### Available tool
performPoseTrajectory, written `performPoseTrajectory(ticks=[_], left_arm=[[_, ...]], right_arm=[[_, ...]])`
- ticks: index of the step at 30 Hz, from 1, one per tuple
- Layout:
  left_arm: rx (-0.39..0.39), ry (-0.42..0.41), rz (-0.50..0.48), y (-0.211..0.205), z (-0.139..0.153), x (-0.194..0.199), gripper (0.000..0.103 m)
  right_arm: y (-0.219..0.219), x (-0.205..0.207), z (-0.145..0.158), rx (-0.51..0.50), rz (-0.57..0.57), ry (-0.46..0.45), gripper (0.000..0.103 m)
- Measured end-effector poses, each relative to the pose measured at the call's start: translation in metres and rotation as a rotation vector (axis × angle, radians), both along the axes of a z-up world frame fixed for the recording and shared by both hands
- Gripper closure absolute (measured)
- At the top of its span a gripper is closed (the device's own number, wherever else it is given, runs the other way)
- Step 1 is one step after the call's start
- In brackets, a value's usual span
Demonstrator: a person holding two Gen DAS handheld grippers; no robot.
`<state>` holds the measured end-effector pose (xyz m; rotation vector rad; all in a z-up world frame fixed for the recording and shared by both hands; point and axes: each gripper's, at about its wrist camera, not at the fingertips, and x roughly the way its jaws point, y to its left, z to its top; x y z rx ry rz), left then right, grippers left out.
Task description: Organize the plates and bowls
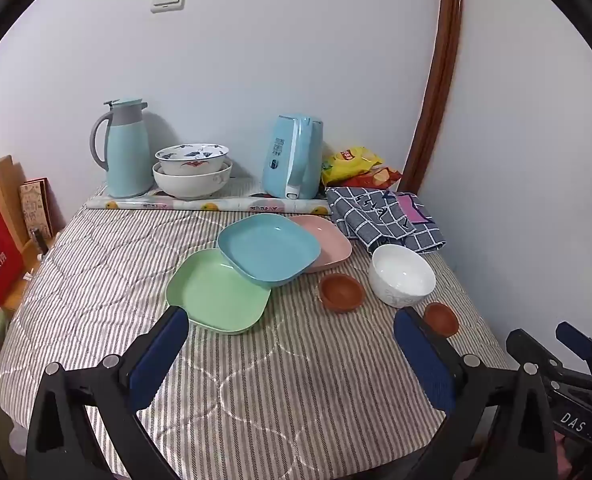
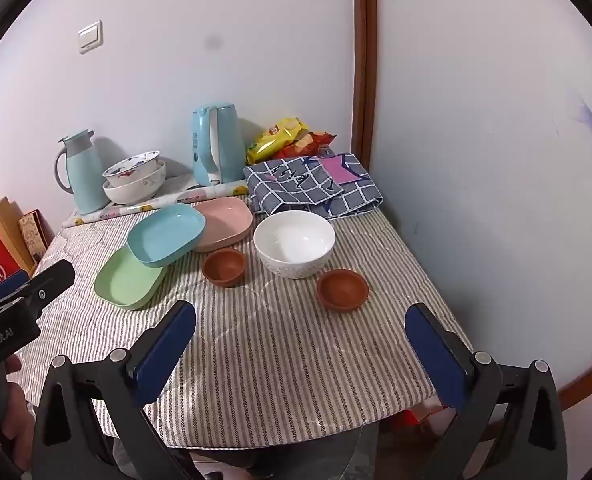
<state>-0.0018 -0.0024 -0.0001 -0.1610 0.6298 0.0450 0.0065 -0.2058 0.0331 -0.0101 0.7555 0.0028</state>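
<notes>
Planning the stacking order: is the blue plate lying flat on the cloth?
No, the blue plate rests tilted on the green plate and pink plate.

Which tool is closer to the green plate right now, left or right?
Left. The left tool hovers open just in front of the green plate, its left finger at the rim. The right tool sits farther right, near a brown bowl.

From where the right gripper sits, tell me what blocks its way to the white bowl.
Nothing visible stands squarely in the way. The right gripper is open over bare striped cloth. One small brown bowl sits just right of the line to the white bowl, the other brown bowl left of it.
</notes>
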Motion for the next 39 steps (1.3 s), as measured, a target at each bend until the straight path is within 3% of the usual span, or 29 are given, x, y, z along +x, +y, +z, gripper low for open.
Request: performPoseTrajectory(ticks=[12, 39], left_arm=[[-0.011, 0.009, 0.023, 0.002, 0.002, -0.002, 0.0], [-0.018, 0.003, 0.024, 0.01, 0.004, -0.003, 0.0]], right_arm=[[0.014, 0.0, 0.014, -0.005, -0.002, 0.005, 0.0], [0.014, -0.006, 0.011, 0.008, 0.016, -0.015, 0.0]])
